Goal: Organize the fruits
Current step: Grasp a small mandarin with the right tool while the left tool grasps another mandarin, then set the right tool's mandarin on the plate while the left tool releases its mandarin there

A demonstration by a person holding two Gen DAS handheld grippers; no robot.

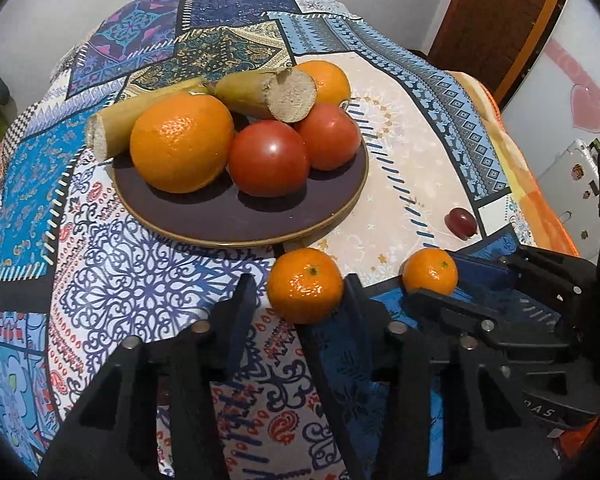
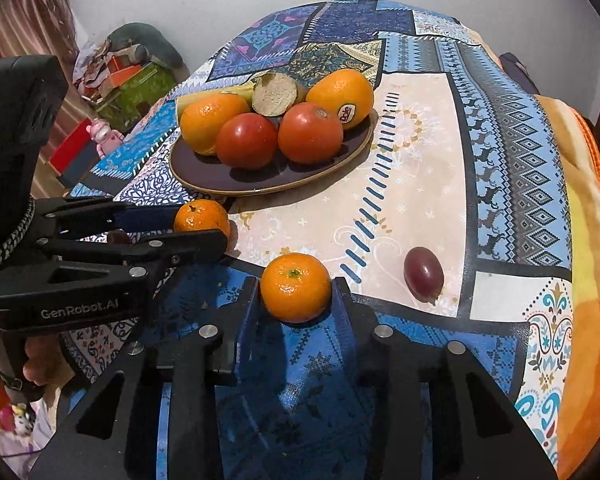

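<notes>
While each gripper has a small mandarin between its fingers, neither fruit has left the patterned tablecloth (image 2: 420,168): the left gripper (image 1: 300,292) brackets the nearer mandarin (image 1: 305,285) just in front of the dark plate (image 1: 236,220), its right finger against the peel and its left finger seemingly a little off it, so I cannot tell whether that grip is clenched; the right gripper (image 2: 296,290) has both pads flush against the second mandarin (image 2: 295,287) and looks to be grasping it. Both fruits are round, glossy and dimpled, so a pinch set below their widest part could squirt them out forward, and a one-sided touch from the left could roll its mandarin under the plate's raised rim. The two tools sit close together, and lifting both at once risks a knock. The plate is already crowded with two large oranges (image 1: 182,142), two smooth tomatoes (image 1: 269,158) and two cut, pithy stalk pieces (image 1: 268,94), so a mandarin set on that heap may roll off. A dark red grape (image 2: 423,274), small and slick, lies apart on the cloth to the right.
</notes>
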